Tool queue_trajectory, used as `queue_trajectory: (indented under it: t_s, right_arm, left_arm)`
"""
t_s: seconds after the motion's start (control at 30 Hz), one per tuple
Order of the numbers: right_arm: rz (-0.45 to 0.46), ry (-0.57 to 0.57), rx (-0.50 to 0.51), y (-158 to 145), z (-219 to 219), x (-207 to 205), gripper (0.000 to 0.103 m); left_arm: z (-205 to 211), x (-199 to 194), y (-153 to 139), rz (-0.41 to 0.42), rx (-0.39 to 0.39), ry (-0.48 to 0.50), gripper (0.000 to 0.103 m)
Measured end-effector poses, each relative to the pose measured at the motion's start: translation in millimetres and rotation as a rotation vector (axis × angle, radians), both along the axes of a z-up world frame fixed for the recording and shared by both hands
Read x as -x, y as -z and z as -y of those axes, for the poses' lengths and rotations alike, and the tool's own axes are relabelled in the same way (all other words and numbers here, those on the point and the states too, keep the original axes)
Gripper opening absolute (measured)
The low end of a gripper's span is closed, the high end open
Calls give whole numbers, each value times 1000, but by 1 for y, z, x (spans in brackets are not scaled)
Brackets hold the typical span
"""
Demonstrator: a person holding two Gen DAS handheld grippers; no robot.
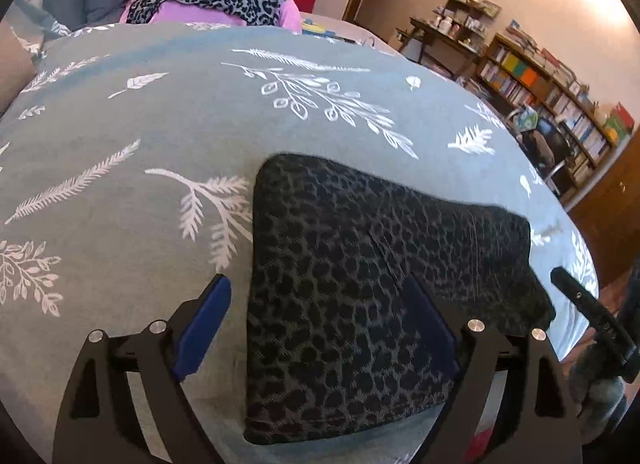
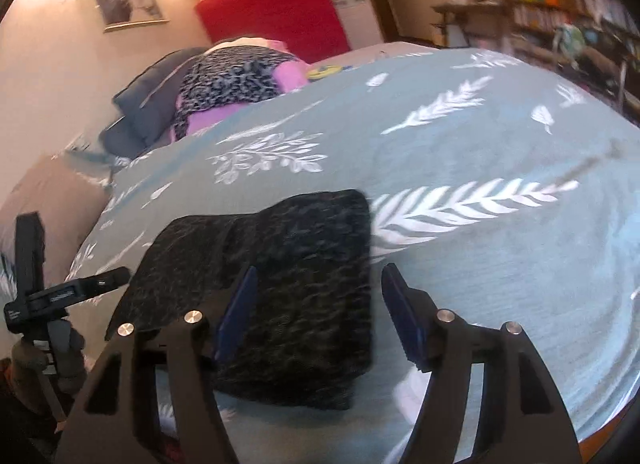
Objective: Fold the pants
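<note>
Folded leopard-print pants [image 1: 360,288] flat on the grey-green leaf-print bedspread [image 1: 160,136], lower centre of left wrist view, long axis running lower left to right edge of frame, thicker folded end toward right. Left gripper [image 1: 316,324] spread wide, holding nothing: left blue finger [image 1: 204,328] over bare bedspread just beside the pants' left edge, right finger over the fabric, contact unclear. Right gripper [image 2: 316,312] also wide open and empty, pants [image 2: 280,288] blurred at lower centre, left finger over them, right finger over bedspread.
</note>
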State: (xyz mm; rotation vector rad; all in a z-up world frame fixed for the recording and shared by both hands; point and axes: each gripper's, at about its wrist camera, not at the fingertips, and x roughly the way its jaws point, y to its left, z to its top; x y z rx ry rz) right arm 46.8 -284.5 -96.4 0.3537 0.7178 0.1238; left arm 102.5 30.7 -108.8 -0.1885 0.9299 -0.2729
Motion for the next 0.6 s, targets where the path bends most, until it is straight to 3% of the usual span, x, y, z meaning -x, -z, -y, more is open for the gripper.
queue_trajectory:
  t_s: [0.2, 0.4, 0.6]
  right_arm:
    - [-72, -20, -139, 17, 13, -17, 76]
    - [-173, -15, -242, 50, 18, -37, 76]
    - [-195, -45, -284, 53, 17, -42, 77]
  left_arm:
    - [-7, -22, 7, -86, 70, -5, 87]
    - [-13, -39, 22, -168, 126, 2, 87]
    - [-20, -46, 40, -237, 174, 16, 87]
